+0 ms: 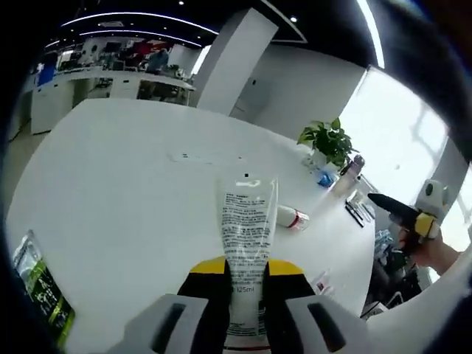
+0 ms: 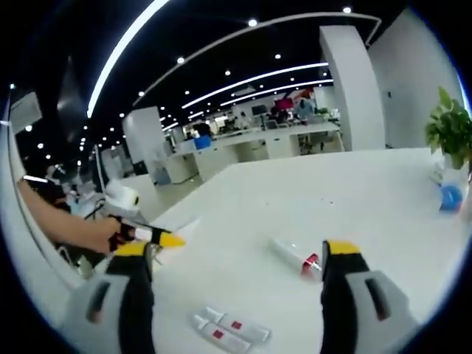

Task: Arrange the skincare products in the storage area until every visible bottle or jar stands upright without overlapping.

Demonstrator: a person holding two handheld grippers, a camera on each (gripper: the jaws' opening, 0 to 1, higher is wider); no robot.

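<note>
Left tongs (image 1: 243,313) pinched a white printed plastic tube (image 1: 246,243) at lower centre; right tongs (image 2: 240,284) stood spread above the white tabletop (image 2: 295,199), a small red-capped tube (image 2: 295,257) between them

Left gripper (image 1: 245,310) grey with black jaws and yellow tips, right gripper (image 2: 240,269) alike
</note>
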